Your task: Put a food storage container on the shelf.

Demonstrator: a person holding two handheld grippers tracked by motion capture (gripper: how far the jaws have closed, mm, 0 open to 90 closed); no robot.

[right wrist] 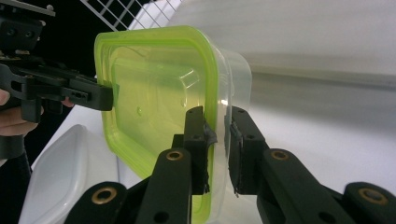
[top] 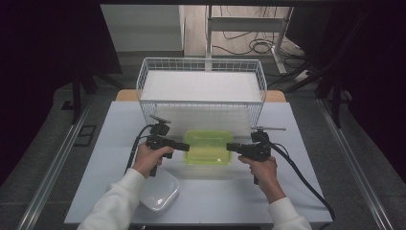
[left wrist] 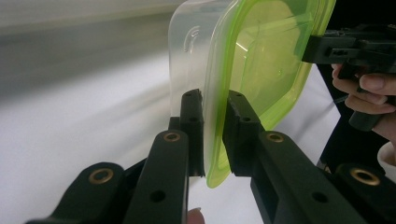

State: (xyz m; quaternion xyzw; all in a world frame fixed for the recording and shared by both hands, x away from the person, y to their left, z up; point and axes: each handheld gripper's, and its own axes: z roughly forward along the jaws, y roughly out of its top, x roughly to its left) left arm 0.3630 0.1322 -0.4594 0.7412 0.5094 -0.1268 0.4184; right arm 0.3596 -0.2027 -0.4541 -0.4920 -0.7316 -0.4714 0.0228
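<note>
Two grippers, left gripper (top: 183, 146) and right gripper (top: 231, 146), have fingers clamped on the green-lidded box (top: 207, 147), held above the bench (top: 287, 139) middle, with the wire basket (top: 201, 103) at 12 o'clock seemingly next.

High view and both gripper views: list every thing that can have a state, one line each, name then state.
Green-lidded container: lid on, held at both ends, kept level.
Left tongs: shut on the container's rim.
Right tongs: shut on the opposite rim.
White container: open, no lid, resting on the table.
Wire basket: upright, no objects inside.
</note>
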